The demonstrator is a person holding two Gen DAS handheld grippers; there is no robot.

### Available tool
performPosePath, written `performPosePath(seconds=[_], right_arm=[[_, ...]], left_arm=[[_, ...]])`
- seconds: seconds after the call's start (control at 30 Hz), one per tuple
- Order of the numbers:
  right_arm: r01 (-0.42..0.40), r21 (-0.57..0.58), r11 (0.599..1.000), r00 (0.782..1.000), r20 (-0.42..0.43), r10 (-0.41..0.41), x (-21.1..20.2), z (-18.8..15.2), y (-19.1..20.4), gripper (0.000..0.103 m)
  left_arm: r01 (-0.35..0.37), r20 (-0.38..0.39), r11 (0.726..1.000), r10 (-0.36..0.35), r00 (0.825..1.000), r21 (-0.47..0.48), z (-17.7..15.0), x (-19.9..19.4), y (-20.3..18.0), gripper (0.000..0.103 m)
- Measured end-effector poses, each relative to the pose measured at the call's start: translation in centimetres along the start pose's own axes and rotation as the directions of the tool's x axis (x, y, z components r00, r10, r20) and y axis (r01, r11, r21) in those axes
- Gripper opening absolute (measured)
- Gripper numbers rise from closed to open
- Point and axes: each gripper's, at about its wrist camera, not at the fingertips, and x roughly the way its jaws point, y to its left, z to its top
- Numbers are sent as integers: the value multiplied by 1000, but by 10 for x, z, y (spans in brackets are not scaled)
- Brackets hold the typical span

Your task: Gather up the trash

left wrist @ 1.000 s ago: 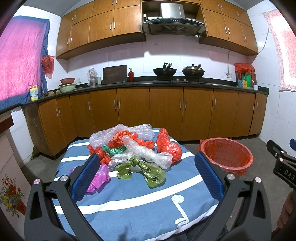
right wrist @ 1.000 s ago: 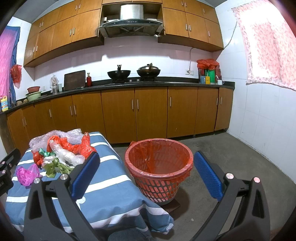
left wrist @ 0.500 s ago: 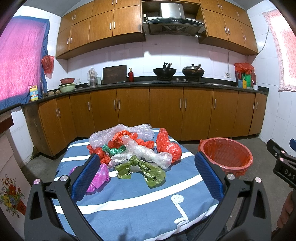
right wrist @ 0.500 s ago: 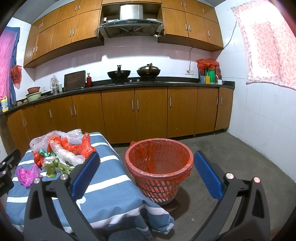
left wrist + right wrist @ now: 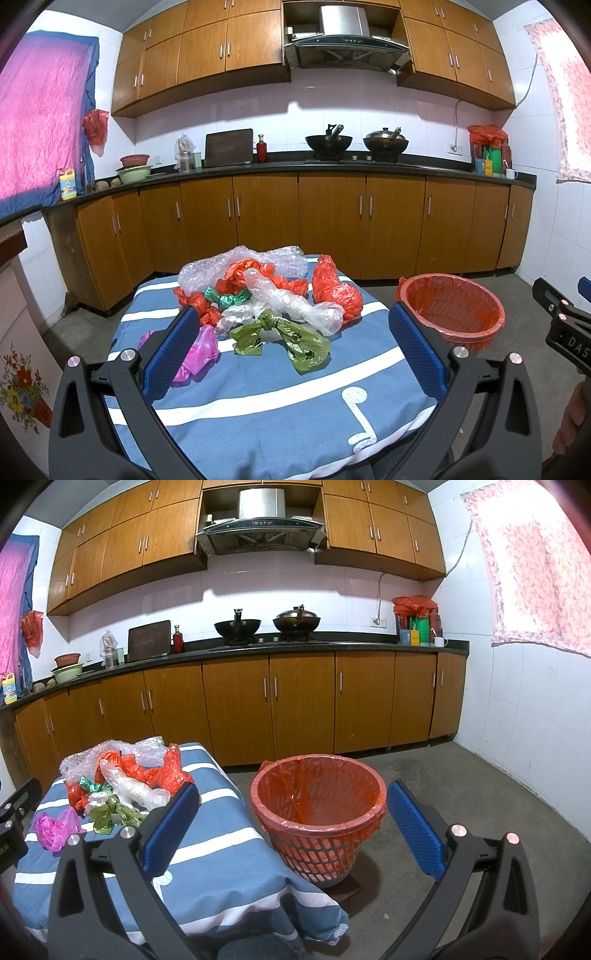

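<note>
A: Trash bags (image 5: 273, 306) are lying in a loose heap on the striped surface (image 5: 258, 398), nothing lifted yet. The left gripper (image 5: 291, 343) is hovering in front of them, jaws spread wide and empty.

B: Nearest is the green knotted bag (image 5: 284, 334), then the pink bag (image 5: 199, 350) just beside the left jaw. I'd be pinching the green one at its knot, since thin film is likely to slip.

A: The right gripper (image 5: 291, 823) is also gaping empty, facing the red basket (image 5: 319, 812) on the floor beside the surface.

B: Farther back, bubble wrap (image 5: 240, 266) is waiting.
</note>
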Motion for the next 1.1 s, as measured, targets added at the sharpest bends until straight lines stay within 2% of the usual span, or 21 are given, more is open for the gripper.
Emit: performPosePath(seconds=[0.57, 0.87, 0.93, 1.1], right_arm=[[-22, -8, 1000, 999, -30, 22, 14, -6, 6, 99], [-104, 18, 994, 983, -149, 105, 59, -6, 25, 99], [-132, 14, 991, 976, -170, 132, 74, -4, 36, 97], [-216, -14, 976, 951, -228, 207, 121, 3, 74, 81]], left_arm=[[-19, -20, 1000, 19, 1000, -4, -2, 5, 1, 101], [-95, -99, 995, 91, 991, -35, -13, 32, 33, 101], [-128, -121, 991, 121, 985, -45, -16, 40, 48, 101], [-219, -181, 974, 206, 962, -59, -25, 62, 86, 101]])
